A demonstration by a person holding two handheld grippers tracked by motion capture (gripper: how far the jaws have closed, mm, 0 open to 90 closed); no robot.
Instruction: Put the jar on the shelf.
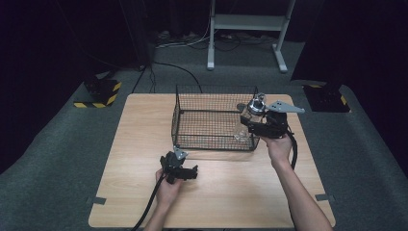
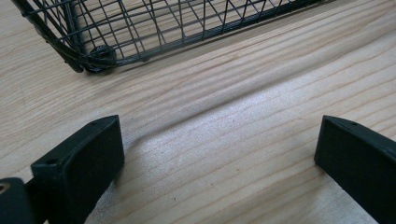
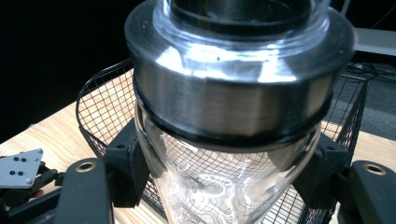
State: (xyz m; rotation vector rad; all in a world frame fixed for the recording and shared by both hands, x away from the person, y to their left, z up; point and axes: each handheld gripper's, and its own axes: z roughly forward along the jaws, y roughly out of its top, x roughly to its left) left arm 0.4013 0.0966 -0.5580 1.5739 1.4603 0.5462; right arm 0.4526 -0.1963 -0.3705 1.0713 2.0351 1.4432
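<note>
Glass jar [image 3: 219, 186], clear with a steel collar, sits clamped in my right gripper [image 1: 255, 126]; my left gripper [image 1: 185, 172] gapes wide.

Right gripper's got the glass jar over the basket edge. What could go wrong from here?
1. The right gripper clamps smooth clear glass below the jar's metal collar; it may slip.
2. The jar hangs at the wire basket's right rim; lowering could knock glass on wire.
3. The left gripper rests open on the table, not steadying the basket, which may shift.

Black hand-held grippers [image 1: 192, 172] with grey three-cornered plates, black cables; forearms seemingly bare.
</note>
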